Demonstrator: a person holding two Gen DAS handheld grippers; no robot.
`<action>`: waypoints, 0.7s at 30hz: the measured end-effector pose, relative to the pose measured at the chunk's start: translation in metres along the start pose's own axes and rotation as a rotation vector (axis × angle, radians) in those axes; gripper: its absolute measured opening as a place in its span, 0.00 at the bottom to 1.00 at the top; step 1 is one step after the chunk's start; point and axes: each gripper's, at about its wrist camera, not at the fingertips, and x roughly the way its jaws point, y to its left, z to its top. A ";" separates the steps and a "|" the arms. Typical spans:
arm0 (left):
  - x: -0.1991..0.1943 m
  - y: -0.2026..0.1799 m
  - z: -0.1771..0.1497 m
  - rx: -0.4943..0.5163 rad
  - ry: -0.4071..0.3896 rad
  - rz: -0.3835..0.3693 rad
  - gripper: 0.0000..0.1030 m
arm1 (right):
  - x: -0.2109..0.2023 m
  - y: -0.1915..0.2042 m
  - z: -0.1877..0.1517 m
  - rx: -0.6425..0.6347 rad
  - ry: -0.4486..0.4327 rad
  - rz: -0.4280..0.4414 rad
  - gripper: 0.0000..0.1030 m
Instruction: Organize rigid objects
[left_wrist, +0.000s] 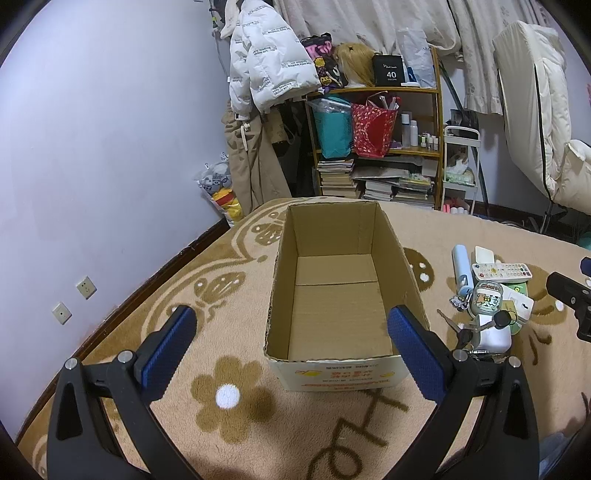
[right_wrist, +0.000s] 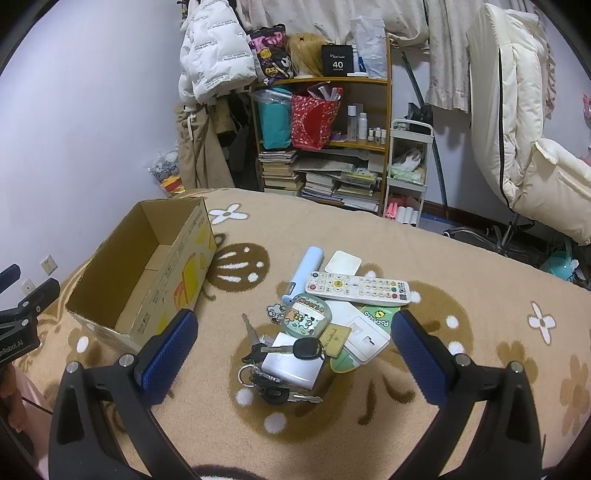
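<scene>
Box: empty cardboard box (left_wrist: 334, 295) at my left's 12 o'clock.
Pile: remote control (right_wrist: 357, 288), keys (right_wrist: 273, 373) at right's 12 o'clock.
Fingers: left gripper (left_wrist: 291, 332) and right gripper (right_wrist: 295, 343) spread wide, holding nothing.
Risk: keys tangle, dragging others.

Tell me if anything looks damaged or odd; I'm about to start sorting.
The cardboard box has ragged, torn top edges and no flaps. It is empty, while the white remote, keys and other small items lie overlapped in a heap beside it.

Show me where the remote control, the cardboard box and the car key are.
remote control (right_wrist: 357, 287), right wrist view, middle of its keypad
cardboard box (left_wrist: 334, 314), left wrist view, bare inside floor
car key (right_wrist: 307, 349), right wrist view, black fob
</scene>
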 end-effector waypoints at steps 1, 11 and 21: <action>0.000 0.000 0.000 0.000 0.001 0.000 0.99 | 0.000 0.000 0.000 0.001 0.000 0.000 1.00; 0.000 -0.001 0.000 0.001 0.002 0.001 0.99 | 0.000 0.000 0.000 -0.002 0.000 0.001 1.00; 0.001 -0.002 0.000 0.004 0.003 0.001 0.99 | -0.001 0.001 0.000 0.000 -0.001 0.000 1.00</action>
